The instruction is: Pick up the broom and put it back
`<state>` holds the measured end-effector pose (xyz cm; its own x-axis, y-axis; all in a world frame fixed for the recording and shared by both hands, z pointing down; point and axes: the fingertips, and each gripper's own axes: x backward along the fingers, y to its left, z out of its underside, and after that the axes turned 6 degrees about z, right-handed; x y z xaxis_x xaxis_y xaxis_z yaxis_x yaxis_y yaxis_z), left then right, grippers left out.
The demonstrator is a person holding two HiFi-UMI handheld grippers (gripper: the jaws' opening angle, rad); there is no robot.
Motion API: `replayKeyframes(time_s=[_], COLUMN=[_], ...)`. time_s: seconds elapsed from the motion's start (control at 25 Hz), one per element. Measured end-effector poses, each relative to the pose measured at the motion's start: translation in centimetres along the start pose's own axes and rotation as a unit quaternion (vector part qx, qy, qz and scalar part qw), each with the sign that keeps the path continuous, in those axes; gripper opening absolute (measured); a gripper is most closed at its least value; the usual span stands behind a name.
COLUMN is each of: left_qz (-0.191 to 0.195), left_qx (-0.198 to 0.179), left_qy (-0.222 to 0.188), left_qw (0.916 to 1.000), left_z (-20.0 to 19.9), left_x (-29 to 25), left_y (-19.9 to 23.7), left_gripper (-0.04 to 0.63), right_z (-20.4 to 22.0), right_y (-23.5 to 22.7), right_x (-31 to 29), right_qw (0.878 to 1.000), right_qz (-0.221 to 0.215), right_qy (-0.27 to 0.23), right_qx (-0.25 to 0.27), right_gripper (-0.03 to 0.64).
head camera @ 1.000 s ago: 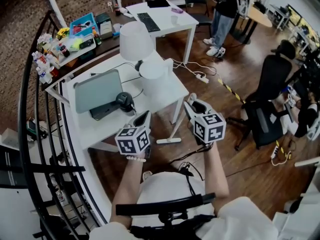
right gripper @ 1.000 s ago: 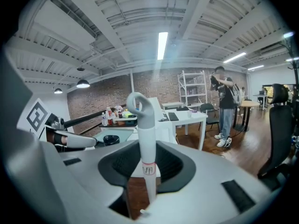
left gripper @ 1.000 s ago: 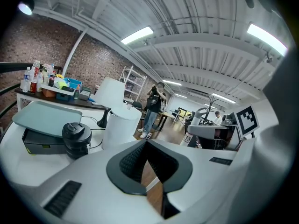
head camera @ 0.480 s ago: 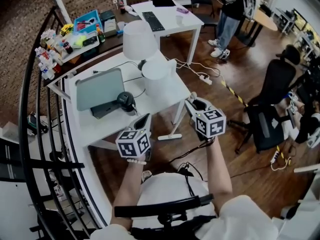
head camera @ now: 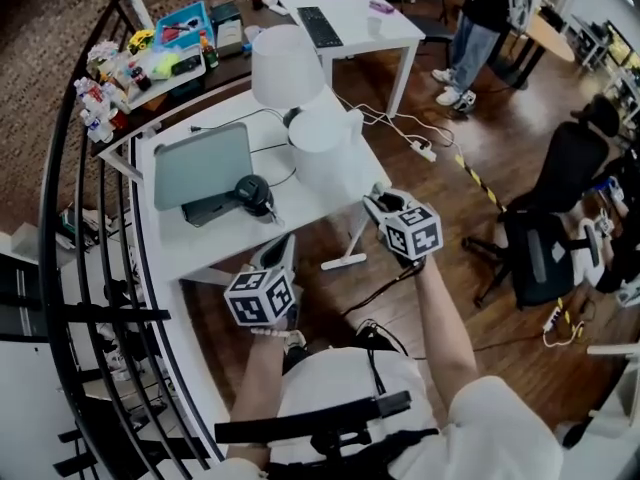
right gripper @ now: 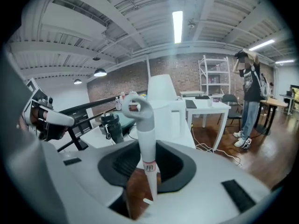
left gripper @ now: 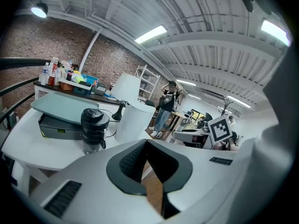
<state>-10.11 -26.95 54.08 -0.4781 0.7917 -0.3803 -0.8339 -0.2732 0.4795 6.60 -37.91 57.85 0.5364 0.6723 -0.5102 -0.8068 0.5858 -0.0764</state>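
The broom has a slim white handle (head camera: 358, 236) and a white head (head camera: 345, 262) that rests on the wood floor beside the desk leg. My right gripper (head camera: 378, 201) is shut on the handle's upper part. In the right gripper view the grey-white handle (right gripper: 142, 141) stands upright between the pads, and its loop end (right gripper: 138, 107) rises above the right gripper (right gripper: 147, 149). My left gripper (head camera: 284, 250) hangs in front of the desk's near edge. In the left gripper view the left gripper (left gripper: 147, 146) has its tips together with nothing between them, and is apart from the broom.
A white desk (head camera: 205, 250) carries a teal laptop (head camera: 200, 163), a black canister (head camera: 254, 196), a white lamp (head camera: 287, 66) and a white cylinder (head camera: 322, 150). A black railing (head camera: 60, 218) runs along the left. Cables (head camera: 395, 280), a power strip (head camera: 425, 151) and an office chair (head camera: 545, 240) are on the right.
Both grippers have sunk lower, the right one more, with the broom handle still in its jaws. The broom head stays on the floor by the desk leg.
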Motion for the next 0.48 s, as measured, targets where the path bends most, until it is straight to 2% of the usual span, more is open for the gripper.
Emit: replayKeyframes(time_s=[0.48], left_qz=[-0.061], left_qx=[0.038], left_qy=[-0.003], left_qw=[0.9974], left_z=[2.6], left_x=[2.0], left_y=[2.5], left_gripper=[-0.011], right_z=[6.8], right_y=[0.3], right_x=[-8.2], right_qw=[0.992], right_qz=[-0.062], right_qy=[0.105], right_qx=[0.029], right_gripper=[0.127])
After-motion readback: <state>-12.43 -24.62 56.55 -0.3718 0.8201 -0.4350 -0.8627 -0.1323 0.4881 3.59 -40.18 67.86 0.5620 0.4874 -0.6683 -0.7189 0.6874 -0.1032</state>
